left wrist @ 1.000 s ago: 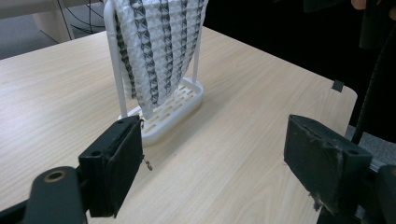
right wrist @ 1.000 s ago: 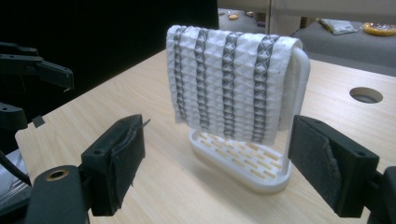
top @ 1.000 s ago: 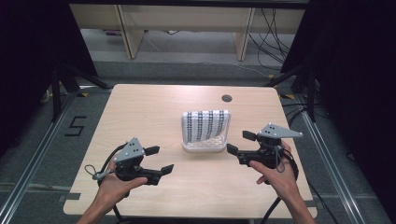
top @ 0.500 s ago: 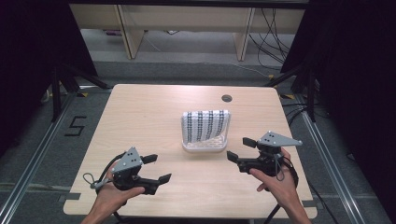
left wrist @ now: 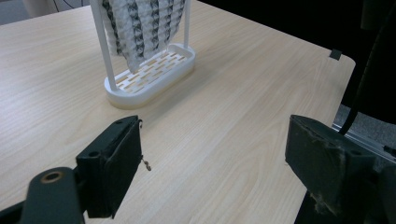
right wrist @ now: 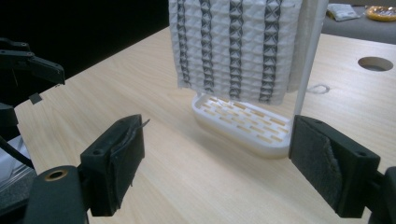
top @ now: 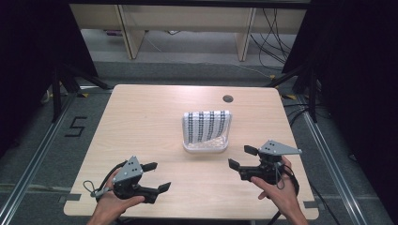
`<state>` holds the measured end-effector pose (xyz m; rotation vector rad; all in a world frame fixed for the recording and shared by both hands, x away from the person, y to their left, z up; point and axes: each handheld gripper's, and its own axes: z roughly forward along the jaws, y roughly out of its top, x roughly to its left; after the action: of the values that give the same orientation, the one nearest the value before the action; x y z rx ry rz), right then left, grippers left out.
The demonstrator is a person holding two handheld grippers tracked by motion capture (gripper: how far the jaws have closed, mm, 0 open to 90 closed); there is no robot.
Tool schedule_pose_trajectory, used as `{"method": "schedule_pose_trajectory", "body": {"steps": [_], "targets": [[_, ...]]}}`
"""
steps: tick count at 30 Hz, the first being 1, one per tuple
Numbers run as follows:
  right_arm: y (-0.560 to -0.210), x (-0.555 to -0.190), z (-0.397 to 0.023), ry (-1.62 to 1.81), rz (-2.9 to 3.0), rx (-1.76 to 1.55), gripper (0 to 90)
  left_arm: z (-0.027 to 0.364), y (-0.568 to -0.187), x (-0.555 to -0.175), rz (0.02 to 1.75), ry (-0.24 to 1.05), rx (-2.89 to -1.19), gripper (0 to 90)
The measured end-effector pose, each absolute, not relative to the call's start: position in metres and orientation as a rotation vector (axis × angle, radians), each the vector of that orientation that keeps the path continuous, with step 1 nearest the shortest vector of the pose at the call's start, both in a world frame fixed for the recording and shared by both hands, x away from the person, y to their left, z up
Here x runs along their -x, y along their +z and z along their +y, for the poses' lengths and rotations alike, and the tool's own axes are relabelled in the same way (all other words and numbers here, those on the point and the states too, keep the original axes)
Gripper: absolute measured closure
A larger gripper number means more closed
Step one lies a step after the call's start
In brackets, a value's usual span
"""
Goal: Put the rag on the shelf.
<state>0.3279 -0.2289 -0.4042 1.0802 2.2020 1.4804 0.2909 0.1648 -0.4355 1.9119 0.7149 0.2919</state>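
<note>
A white rack point(top: 205, 146) with an oval slotted base stands mid-table, and a white cloth with dark stripes point(top: 205, 126) hangs over its top bar. The rack point(left wrist: 149, 77) and cloth point(left wrist: 140, 23) lie ahead of my left gripper point(left wrist: 212, 163), whose jaws stand wide apart and hold nothing. My left gripper point(top: 157, 177) sits near the front left edge, well short of the rack. My right gripper point(top: 241, 158) hovers at the front right, open and empty. Its view has the rack base point(right wrist: 243, 123) and cloth point(right wrist: 236, 49) close ahead of my right gripper point(right wrist: 215, 172).
The light wood table point(top: 141, 126) has a round cable hole point(top: 228, 98) at the back right. A floor with metal rails and a "5" mark point(top: 75, 126) surrounds it. Shelving legs and cables stand behind. The left gripper point(right wrist: 28, 63) appears far left in the right gripper view.
Both hands have drawn back toward the table's front edge, away from the rack. Both grippers stayed open. The rack and cloth have not moved.
</note>
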Motion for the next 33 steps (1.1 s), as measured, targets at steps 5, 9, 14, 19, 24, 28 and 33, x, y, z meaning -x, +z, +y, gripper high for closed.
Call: {"method": "schedule_pose_trajectory", "body": {"steps": [5,9,14,19,24,28,33], "targets": [[-0.412,-0.324,-0.227,1.472,2.22,-1.088,19.4,0.168,-0.443,-0.288,0.729,0.286,-1.909,18.2],[-0.418,-0.319,-0.225,1.471,2.22,-1.097,19.4,0.169,-0.45,-0.286,0.727,0.278,-1.909,18.1],[-0.428,-0.315,-0.224,1.445,2.267,-1.094,19.4,0.171,-0.456,-0.283,0.736,0.276,-1.915,18.1],[-0.44,-0.311,-0.222,1.443,2.279,-1.096,19.3,0.171,-0.462,-0.28,0.743,0.285,-1.93,18.1],[-0.452,-0.308,-0.222,1.425,2.311,-1.122,19.1,0.171,-0.467,-0.277,0.735,0.285,-1.947,18.1],[-0.46,-0.305,-0.222,1.408,2.333,-1.118,19.0,0.173,-0.472,-0.272,0.736,0.277,-1.941,17.9],[-0.47,-0.301,-0.22,1.382,2.364,-1.11,18.5,0.174,-0.478,-0.267,0.729,0.283,-1.96,17.9]]}}
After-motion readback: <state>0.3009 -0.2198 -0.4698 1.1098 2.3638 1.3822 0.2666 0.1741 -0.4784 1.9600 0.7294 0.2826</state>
